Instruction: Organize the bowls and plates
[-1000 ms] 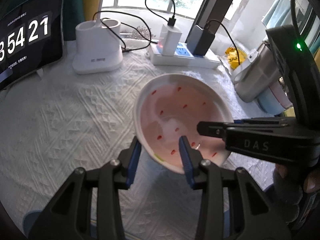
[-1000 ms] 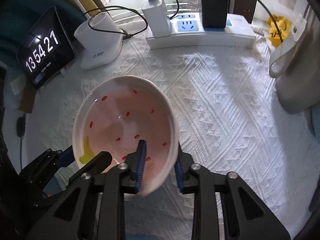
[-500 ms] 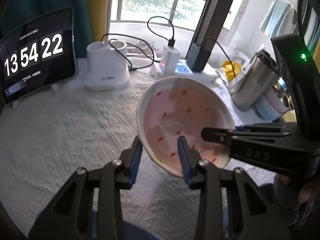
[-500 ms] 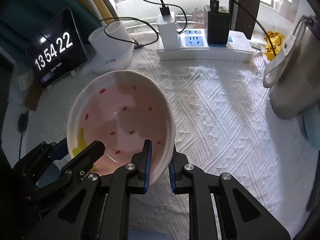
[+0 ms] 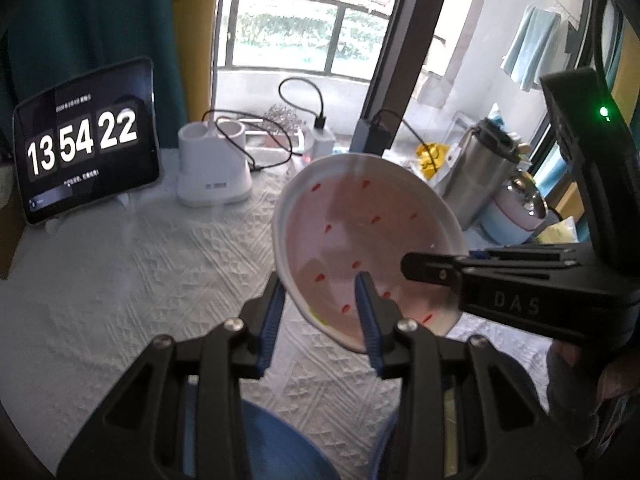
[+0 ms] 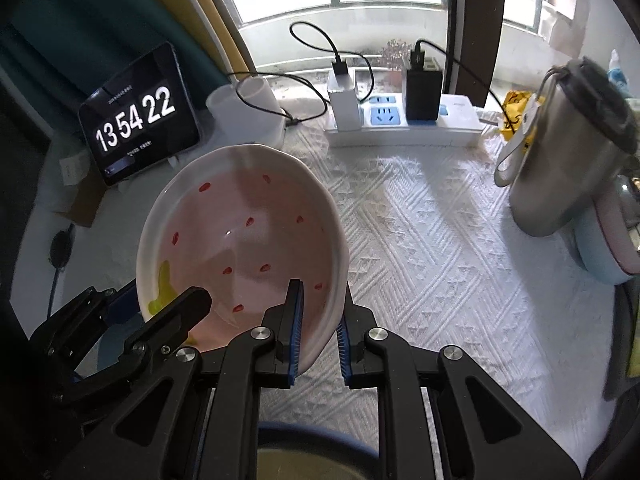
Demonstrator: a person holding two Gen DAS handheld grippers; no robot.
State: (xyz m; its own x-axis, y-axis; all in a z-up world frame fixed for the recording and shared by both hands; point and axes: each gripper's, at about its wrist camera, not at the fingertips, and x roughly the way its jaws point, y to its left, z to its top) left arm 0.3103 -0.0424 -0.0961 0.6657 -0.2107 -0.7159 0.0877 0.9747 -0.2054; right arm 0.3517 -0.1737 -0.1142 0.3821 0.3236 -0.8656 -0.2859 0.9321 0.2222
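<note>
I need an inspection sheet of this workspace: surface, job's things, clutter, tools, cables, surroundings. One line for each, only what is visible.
Surface: white textured tablecloth, bare in the middle.
Job's things: pink bowl with red spots, tilted, lifted off the cloth.
Clutter: tablet clock, white holder, steel flask.
Tools: left tool and right tool each clamp the bowl's rim, on opposite sides.
Cables: black leads run to chargers on the power strip.
Surroundings: window behind, teal curtain on the left.
</note>
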